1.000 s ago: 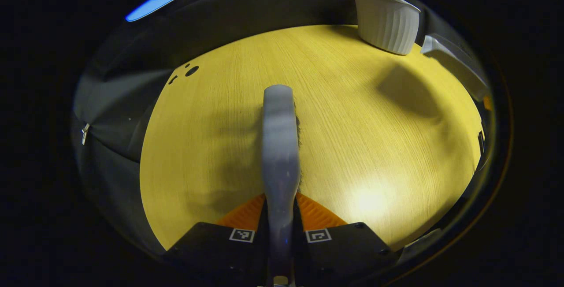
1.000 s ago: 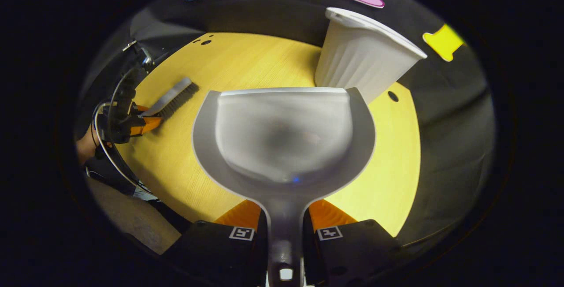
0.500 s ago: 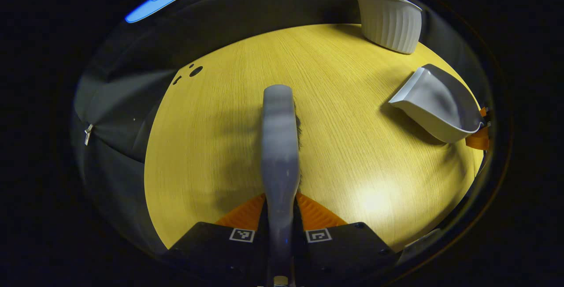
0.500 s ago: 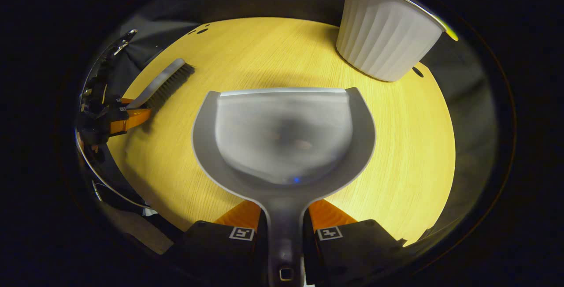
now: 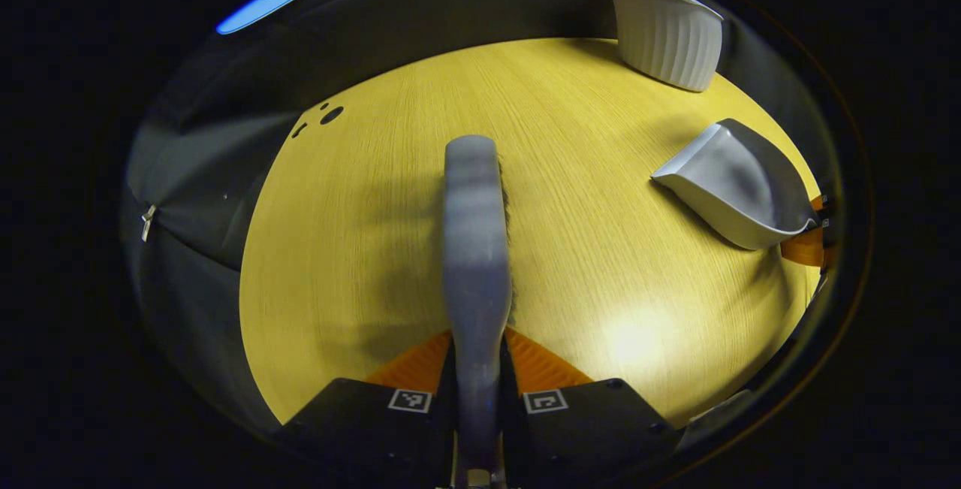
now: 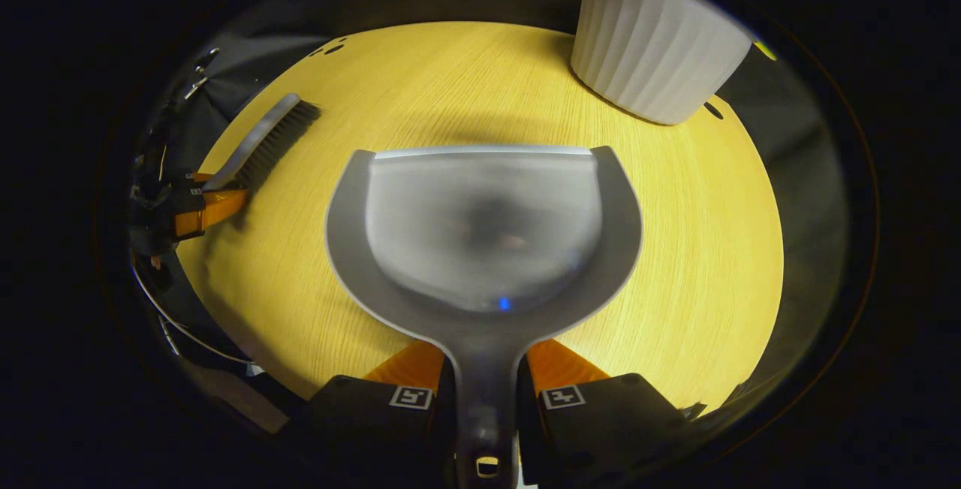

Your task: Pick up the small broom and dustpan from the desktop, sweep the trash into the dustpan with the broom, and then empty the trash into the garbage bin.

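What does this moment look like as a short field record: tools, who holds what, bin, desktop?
left gripper: jaws shut on the broom handle, brush head out ahead over the desktop
right gripper: jaws shut on the dustpan handle, pan facing forward
garbage bin: white, ribbed, upright at the far edge of the desktop, beyond the dustpan
trash: none made out on the desktop; pan contents too blurred to tell

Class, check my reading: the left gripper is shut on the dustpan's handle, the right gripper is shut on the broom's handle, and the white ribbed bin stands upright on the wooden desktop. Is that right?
The tools are swapped. The left gripper is shut on the broom, as the left gripper view shows, and the right gripper is shut on the dustpan, per the right gripper view. The white ribbed bin does stand upright on the wooden desktop.
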